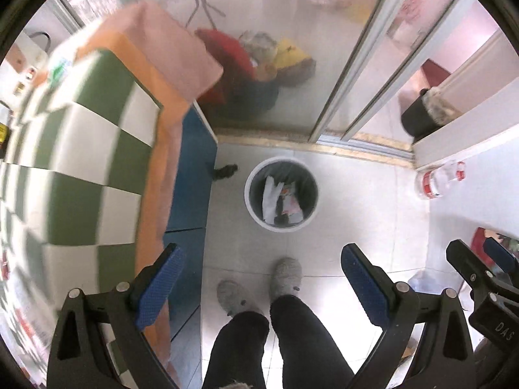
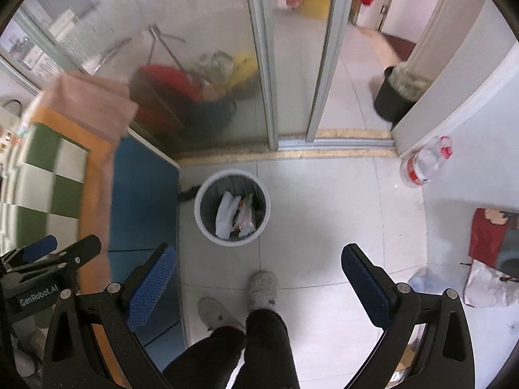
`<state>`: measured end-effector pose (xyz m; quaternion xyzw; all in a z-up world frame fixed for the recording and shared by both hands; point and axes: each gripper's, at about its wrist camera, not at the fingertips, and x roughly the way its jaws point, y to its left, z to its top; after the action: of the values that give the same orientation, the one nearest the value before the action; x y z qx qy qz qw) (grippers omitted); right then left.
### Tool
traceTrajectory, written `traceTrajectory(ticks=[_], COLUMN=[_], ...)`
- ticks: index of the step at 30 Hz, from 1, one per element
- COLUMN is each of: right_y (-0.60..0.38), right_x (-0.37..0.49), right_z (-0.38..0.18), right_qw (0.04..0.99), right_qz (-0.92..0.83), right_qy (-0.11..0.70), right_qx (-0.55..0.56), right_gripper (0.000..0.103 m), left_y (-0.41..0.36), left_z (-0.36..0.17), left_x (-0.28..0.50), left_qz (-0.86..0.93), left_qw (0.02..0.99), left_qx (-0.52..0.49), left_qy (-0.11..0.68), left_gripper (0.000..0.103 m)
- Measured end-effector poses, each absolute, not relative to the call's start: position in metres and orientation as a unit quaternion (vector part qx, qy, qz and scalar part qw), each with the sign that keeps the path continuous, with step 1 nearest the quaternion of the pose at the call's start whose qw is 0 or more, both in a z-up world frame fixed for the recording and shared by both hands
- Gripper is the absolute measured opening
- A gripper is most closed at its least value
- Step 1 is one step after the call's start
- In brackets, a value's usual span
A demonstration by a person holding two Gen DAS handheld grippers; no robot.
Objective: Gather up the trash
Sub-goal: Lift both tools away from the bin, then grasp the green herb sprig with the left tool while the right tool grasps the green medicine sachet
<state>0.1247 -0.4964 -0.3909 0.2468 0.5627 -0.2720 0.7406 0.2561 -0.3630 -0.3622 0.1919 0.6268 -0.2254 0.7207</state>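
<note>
Some trash is already held in the bin (image 2: 232, 208) on the floor ahead, beside the blue cabinet (image 2: 142, 194). A bottle (image 2: 425, 163) is left lying far right. Both grippers — left (image 1: 261, 287), right (image 2: 259, 283) — are spread wide, nothing gripped.

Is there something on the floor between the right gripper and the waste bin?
Nothing visible blocks it. The right gripper is open and empty, and the waste bin stands open on bare floor tiles ahead. Only the person's slippers lie below the gripper, short of the bin.
</note>
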Motion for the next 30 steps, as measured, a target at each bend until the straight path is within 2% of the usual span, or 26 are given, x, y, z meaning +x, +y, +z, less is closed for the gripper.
traceTrajectory(ticks=[7, 19, 24, 25, 30], right_y=[-0.479, -0.479, -0.462, -0.452, -0.392], right_x=[0.105, 0.114, 0.179, 0.198, 0.298], right_z=[-0.305, -0.260, -0.255, -0.256, -0.268], right_qw=[0.761, 0.778, 0.789, 0.791, 0.793], right_qz=[-0.276, -0.237, -0.191, -0.176, -0.108], right_qy=[0.537, 0.523, 0.538, 0.544, 0.571], right_qx=[0.237, 0.256, 0.227, 0.221, 0.185], right_gripper=[0.103, 0.103, 0.103, 0.103, 0.103], left_y=[-0.352, -0.342, -0.304, -0.292, -0.194], left_z=[-0.291, -0.228, -0.205, -0.204, -0.216], left_x=[0.241, 0.247, 0.299, 0.313, 0.383], left_qz=[-0.240, -0.244, -0.193, -0.177, -0.070], left_qw=[0.744, 0.780, 0.825, 0.831, 0.844], left_qx=[0.180, 0.132, 0.104, 0.102, 0.098], left_qy=[0.597, 0.560, 0.521, 0.517, 0.523], left_gripper=[0.099, 0.099, 0.100, 0.103, 0.103])
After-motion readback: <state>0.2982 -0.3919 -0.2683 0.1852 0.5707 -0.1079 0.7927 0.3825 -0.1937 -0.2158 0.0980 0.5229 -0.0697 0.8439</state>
